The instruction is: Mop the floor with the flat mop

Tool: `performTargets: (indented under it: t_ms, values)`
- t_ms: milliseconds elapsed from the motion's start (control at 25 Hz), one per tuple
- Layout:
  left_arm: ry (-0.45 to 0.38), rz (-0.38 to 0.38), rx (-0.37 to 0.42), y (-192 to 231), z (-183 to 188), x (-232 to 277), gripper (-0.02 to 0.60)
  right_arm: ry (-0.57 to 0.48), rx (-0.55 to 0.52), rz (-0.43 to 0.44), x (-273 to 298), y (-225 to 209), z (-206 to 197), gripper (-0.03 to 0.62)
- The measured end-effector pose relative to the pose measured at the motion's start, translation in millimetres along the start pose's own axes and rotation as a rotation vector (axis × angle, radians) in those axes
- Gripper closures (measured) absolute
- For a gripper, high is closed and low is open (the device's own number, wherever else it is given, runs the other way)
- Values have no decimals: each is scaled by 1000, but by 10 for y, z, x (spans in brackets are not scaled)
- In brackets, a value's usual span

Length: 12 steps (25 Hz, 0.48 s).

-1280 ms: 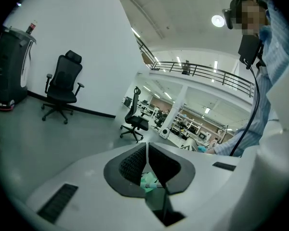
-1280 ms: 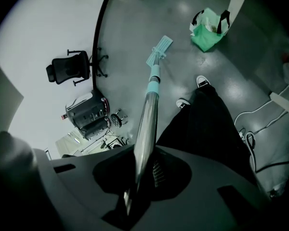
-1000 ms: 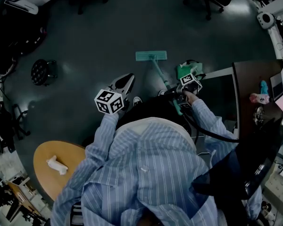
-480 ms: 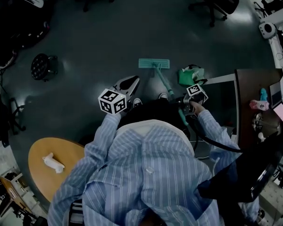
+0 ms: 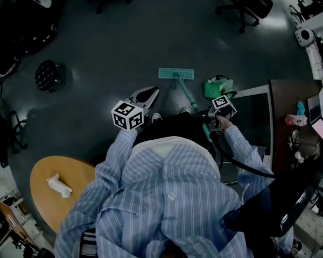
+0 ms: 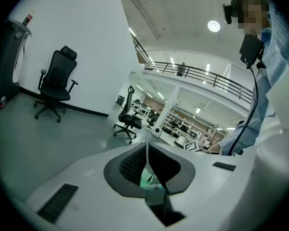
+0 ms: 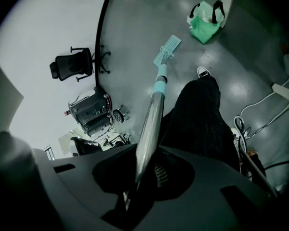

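The right gripper's [image 7: 143, 171] fingers are clamped on the metal pole of the flat mop [image 7: 152, 110], which runs from them toward 12 o'clock down to the teal mop head [image 7: 167, 49], lying flat on the dark floor [image 7: 135, 28]. At 1 o'clock from the head sits a green bag [image 7: 204, 20]; beside the pole, at 3 o'clock, are the person's dark trouser leg [image 7: 202, 117] and white-toed shoe [image 7: 202, 72]. A black office chair [image 7: 72, 64] stands well apart at 9 o'clock.

The left gripper's [image 6: 147, 150] fingers are pressed together with nothing between them, held off the mop and aimed across the room.

From the head view, the mop head [image 5: 176, 73] lies at 12 o'clock from the person, and the green bag [image 5: 218, 86] lies near it at 4 o'clock. A round wooden desk [image 5: 70, 168] at 8 o'clock carries a small white object [image 5: 59, 185].
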<state>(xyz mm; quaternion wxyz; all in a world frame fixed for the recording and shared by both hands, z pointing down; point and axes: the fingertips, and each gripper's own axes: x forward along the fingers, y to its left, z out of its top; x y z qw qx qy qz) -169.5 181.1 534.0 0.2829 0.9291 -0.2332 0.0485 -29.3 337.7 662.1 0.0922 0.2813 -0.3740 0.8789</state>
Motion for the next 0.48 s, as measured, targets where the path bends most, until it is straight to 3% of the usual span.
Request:
performTargets:
  t_ms: [480]
  values:
    - [0,-4,7,-32,-66,-75,566,1,4,-11,71,-69,-55,520]
